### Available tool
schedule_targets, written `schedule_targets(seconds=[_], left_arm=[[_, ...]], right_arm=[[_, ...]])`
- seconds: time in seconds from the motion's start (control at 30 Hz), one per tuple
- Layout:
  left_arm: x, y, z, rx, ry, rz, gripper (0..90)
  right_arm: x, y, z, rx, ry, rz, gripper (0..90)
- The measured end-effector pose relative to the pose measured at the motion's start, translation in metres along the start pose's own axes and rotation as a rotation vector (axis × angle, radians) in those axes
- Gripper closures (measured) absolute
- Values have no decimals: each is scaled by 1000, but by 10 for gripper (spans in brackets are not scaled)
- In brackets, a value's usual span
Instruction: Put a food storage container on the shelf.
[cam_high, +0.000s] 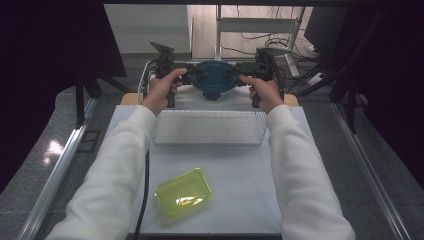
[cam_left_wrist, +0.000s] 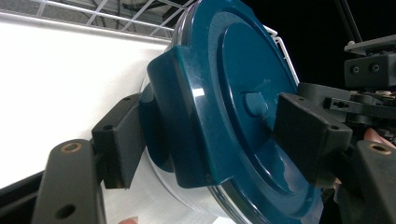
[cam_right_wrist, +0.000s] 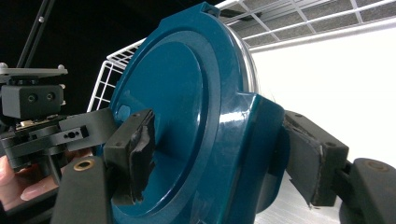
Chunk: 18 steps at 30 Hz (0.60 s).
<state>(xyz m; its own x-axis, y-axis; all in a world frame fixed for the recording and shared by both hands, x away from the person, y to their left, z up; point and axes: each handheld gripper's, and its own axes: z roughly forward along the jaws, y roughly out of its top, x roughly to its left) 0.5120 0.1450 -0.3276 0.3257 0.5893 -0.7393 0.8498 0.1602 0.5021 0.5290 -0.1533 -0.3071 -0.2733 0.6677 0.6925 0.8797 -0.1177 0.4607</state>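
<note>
The lidded container (cam_high: 213, 80) sits at the far end of the surface (cam_high: 240, 170), between both grippers. A wire rack (cam_high: 210, 127) lies before it. The tray (cam_high: 183, 192) lies nearest the person, left of centre.

Bright tabletop, dark surrounds, perhaps glare.

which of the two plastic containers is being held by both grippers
The round clear container with the dark teal lid, at the far end of the table. The left gripper and right gripper clamp its lid tabs. The yellow-green rectangular tray lies untouched near the front edge.
</note>
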Motion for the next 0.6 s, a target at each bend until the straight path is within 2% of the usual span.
schedule_targets(seconds=[0.1,0.17,0.23,0.3,0.37,0.43,0.57,0.6], left_arm=[[0,0,0,-3,1,3,273],[0,-2,1,-13,4,19,263],[-4,-4,2,-30,32,56,229],[-10,-6,0,-49,84,104,166],[-15,-8,-6,-83,65,120,133],[-20,-11,-12,-104,79,152,120],[-31,-22,-27,-127,139,246,115],[-33,-25,-29,-128,138,254,119]], right_arm=[[-1,0,0,-6,2,-4,299],[0,-2,0,-20,0,-10,287],[2,-5,1,-36,-9,-25,221],[5,-9,0,-56,-5,-41,156],[11,-13,-5,-77,-33,-86,110],[14,-17,-11,-107,-82,-133,89],[15,-24,-25,-152,-94,-168,80],[15,-27,-29,-160,-94,-179,80]])
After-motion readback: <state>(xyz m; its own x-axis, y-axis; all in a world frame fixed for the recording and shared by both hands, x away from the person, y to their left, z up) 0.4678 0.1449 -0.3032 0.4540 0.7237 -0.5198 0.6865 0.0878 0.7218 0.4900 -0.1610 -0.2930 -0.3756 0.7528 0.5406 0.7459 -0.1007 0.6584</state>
